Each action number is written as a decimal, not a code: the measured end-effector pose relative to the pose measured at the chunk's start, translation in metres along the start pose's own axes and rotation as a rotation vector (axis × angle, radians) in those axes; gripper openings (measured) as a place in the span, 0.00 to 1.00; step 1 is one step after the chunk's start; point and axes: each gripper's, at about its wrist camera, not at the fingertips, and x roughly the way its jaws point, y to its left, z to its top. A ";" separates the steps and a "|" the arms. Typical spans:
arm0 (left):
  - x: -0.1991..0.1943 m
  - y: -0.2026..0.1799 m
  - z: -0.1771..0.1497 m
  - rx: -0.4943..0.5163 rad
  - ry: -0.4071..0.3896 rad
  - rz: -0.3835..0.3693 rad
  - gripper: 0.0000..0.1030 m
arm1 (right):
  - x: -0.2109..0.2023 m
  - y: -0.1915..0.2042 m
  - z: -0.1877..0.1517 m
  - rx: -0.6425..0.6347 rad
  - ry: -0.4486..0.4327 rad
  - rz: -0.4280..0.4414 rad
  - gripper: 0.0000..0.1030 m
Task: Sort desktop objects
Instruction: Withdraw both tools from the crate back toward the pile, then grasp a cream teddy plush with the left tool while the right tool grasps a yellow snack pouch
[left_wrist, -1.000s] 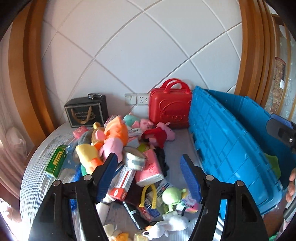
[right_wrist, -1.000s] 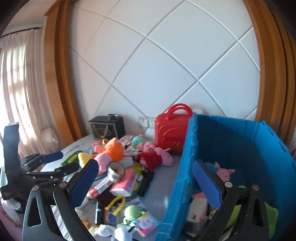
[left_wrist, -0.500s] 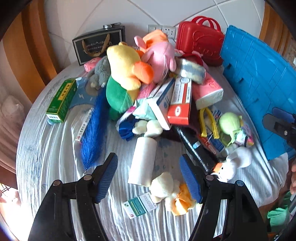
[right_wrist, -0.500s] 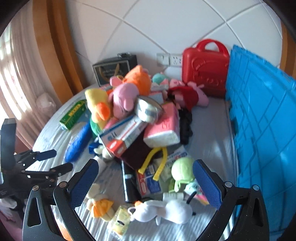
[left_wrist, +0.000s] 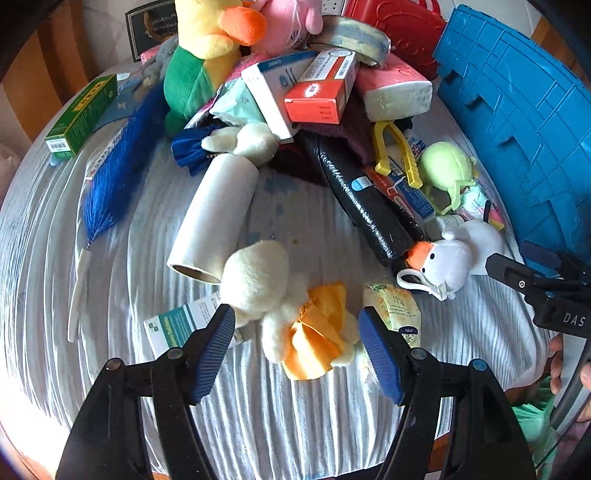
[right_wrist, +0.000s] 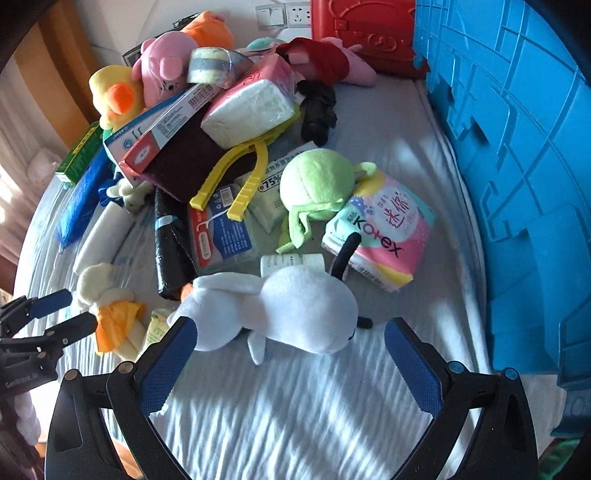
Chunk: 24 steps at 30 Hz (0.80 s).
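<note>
A heap of toys and boxes lies on a round table with a pale cloth (left_wrist: 258, 406). My left gripper (left_wrist: 297, 332) is open, its jaws on either side of a cream plush with an orange cloth (left_wrist: 280, 291), without gripping it. My right gripper (right_wrist: 290, 347) is open just in front of a white plush rabbit (right_wrist: 288, 306), which also shows in the left wrist view (left_wrist: 450, 254). A blue crate (right_wrist: 517, 147) stands at the right; its inside is hidden.
Behind lie a white roll (left_wrist: 216, 214), a black wrapped roll (left_wrist: 362, 203), a green plush (right_wrist: 317, 181), a pink Kotex pack (right_wrist: 384, 229), a blue brush (left_wrist: 118, 166), a green box (left_wrist: 81, 114), a yellow duck (left_wrist: 207, 40) and a red case (right_wrist: 362, 29).
Both grippers tilted down and moved in low over the table's front. The left one came around the cream plush, the right one up to the white rabbit. Both stayed open.
</note>
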 end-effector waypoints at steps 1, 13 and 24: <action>0.001 -0.001 -0.003 -0.016 0.005 -0.004 0.67 | 0.000 -0.001 -0.001 -0.014 0.002 0.001 1.00; 0.045 -0.004 -0.003 -0.120 -0.013 0.070 0.49 | 0.014 0.011 -0.020 -0.025 0.056 0.122 0.99; 0.030 0.003 -0.020 0.076 -0.037 0.020 0.31 | 0.023 0.070 -0.048 -0.005 0.079 0.182 0.59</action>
